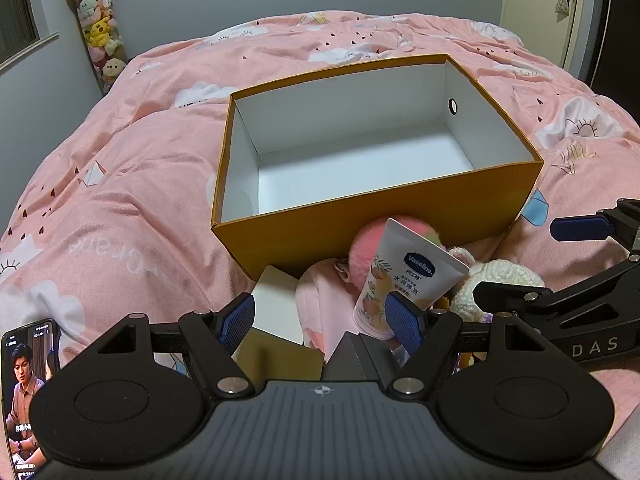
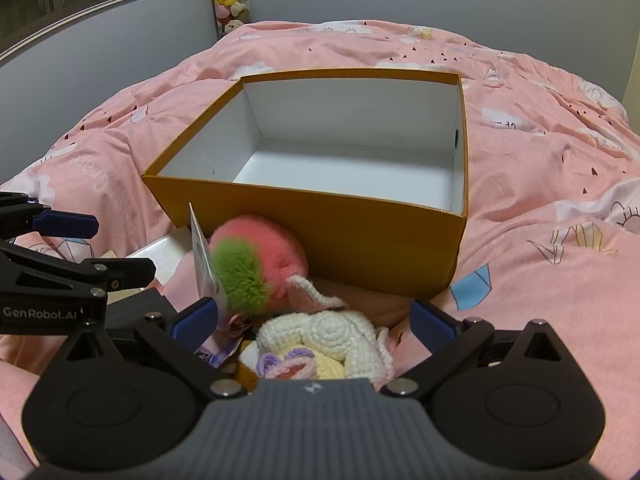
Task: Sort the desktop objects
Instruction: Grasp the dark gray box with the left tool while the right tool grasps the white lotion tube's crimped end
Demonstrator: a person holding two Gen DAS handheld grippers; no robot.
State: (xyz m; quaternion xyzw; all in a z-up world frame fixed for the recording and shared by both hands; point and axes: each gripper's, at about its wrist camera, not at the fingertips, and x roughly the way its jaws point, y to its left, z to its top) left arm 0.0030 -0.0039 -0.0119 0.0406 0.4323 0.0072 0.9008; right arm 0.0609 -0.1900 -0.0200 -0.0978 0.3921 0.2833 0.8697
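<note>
An open yellow box [image 1: 360,236] with an empty white inside sits on the pink bed; it also shows in the right wrist view [image 2: 360,240]. In front of it lie a white Vaseline tube [image 1: 404,276], a pink and green fluffy ball [image 2: 256,264], a white crochet toy [image 2: 336,340] and a small white box [image 1: 276,300]. My left gripper [image 1: 322,320] is open, low over the small white box and the tube's base. My right gripper [image 2: 314,322] is open, just above the crochet toy. Neither holds anything.
A phone [image 1: 28,380] playing a video lies at the left gripper's near left. A dark flat object [image 1: 360,356] sits under the left gripper. A column of plush toys [image 1: 98,28] stands by the far wall. The pink duvet [image 1: 140,200] surrounds the box.
</note>
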